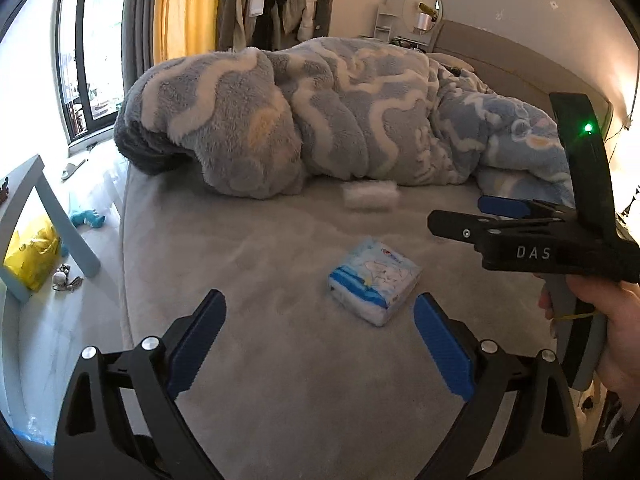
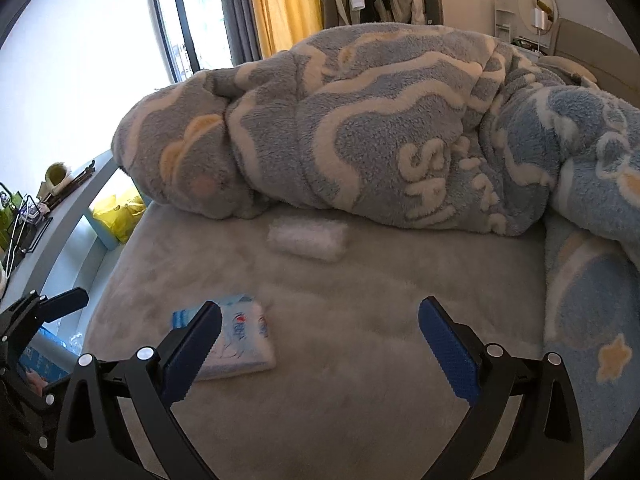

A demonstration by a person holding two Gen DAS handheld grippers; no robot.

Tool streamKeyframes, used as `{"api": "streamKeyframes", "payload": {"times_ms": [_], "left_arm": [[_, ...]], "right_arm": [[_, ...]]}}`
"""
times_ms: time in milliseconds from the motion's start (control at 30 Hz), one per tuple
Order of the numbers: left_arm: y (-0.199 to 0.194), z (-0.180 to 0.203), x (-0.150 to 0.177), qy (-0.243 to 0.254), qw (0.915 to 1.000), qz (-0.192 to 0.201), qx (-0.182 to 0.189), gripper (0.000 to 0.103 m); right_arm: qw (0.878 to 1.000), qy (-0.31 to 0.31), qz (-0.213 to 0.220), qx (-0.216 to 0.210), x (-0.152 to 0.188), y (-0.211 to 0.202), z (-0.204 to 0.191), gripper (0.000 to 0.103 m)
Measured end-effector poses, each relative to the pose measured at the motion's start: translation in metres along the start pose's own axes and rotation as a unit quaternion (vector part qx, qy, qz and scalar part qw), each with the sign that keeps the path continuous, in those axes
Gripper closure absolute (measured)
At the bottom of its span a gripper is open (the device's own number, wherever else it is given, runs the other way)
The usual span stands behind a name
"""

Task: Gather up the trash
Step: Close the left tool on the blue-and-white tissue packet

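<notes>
A blue and white tissue pack [image 1: 375, 285] lies on the grey bed sheet [image 1: 280, 360], just beyond my open, empty left gripper [image 1: 320, 344]. A crumpled white plastic wrapper [image 1: 368, 196] lies farther off, against the rolled blanket. In the right wrist view the tissue pack [image 2: 244, 340] sits behind my left fingertip, and the white wrapper [image 2: 308, 239] lies ahead, left of centre. My right gripper [image 2: 320, 348] is open and empty above the sheet. It also shows in the left wrist view [image 1: 468, 216] at the right, held by a hand.
A thick blue and white fleece blanket [image 1: 320, 116] is piled across the bed behind the items. A light blue table [image 2: 60, 224] with clutter stands at the left by the window. A yellow bag [image 1: 32, 256] and small toys lie on the floor.
</notes>
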State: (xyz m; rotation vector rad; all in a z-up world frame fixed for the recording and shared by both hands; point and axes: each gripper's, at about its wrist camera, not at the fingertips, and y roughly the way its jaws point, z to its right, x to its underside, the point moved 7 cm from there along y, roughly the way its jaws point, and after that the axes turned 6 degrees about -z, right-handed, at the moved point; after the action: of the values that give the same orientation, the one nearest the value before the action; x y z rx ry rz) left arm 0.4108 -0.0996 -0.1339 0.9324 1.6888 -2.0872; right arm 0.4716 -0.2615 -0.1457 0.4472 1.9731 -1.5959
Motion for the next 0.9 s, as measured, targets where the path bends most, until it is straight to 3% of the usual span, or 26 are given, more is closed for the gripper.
{"api": "streamKeyframes", "payload": {"times_ms": [100,200,633,900], "left_arm": [[0.009,0.004,-0.004,-0.001,0.9999,-0.005,0.016,0.007],[0.022,0.015,-0.003,0.028,0.9989,-0.027,0.025,0.018],[0.056,0.044,-0.005,0.069,0.9928,-0.049,0.085,0.019],[0.070,0.044,-0.007,0.068,0.9920,-0.058,0.090,0.020]], "right_arm": [[1.000,0.008,-0.005,-0.006,-0.003,0.006,0.006,0.003],[1.000,0.016,-0.005,-0.014,-0.007,0.012,0.011,0.003],[0.999,0.035,-0.010,-0.036,-0.016,0.027,0.012,0.003],[0.999,0.032,-0.017,-0.034,-0.016,0.036,0.013,0.003]]}}
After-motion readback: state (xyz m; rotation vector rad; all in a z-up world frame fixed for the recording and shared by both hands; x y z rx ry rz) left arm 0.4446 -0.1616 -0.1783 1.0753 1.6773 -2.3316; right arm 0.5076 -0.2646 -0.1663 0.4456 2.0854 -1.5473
